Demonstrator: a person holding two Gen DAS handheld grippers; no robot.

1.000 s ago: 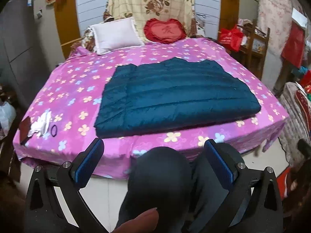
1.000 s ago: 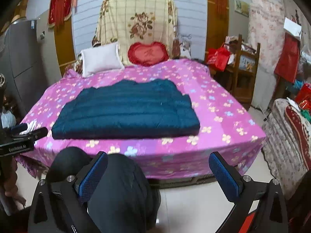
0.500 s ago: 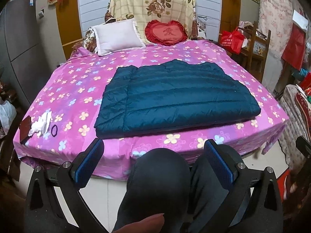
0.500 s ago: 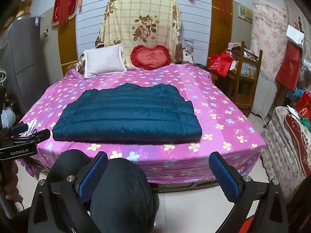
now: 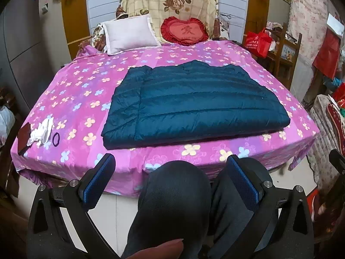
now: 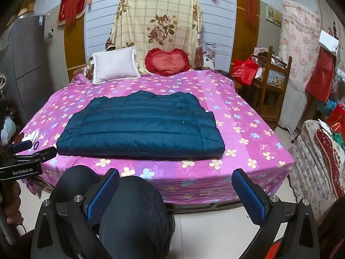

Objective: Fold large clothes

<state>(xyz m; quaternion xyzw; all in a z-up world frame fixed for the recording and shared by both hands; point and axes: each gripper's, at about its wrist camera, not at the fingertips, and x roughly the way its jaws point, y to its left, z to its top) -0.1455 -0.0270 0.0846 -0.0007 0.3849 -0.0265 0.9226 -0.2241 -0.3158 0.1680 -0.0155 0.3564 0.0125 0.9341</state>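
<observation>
A dark teal quilted jacket (image 5: 194, 101) lies folded into a flat rectangle on the pink flowered bed (image 5: 82, 90), near the bed's front edge. In the right wrist view the jacket (image 6: 142, 127) sits left of centre on the bed (image 6: 248, 133). My left gripper (image 5: 170, 181) is open and empty, held back from the bed above the person's dark-trousered knees (image 5: 176, 194). My right gripper (image 6: 175, 192) is open and empty too, also short of the bed edge. The left gripper (image 6: 28, 157) shows at the left edge of the right wrist view.
A white pillow (image 5: 129, 33) and a red heart cushion (image 5: 185, 30) lean at the headboard. White cloth (image 5: 42, 130), a dark hair tie (image 5: 56, 139) and a brown item (image 5: 22, 135) lie on the bed's front left corner. A wooden rack (image 6: 273, 86) with a red bag (image 6: 244, 71) stands right.
Both cameras have tilted or lifted slightly, so the bed and jacket sit lower in view. The jacket has not moved and both grippers stay open.
</observation>
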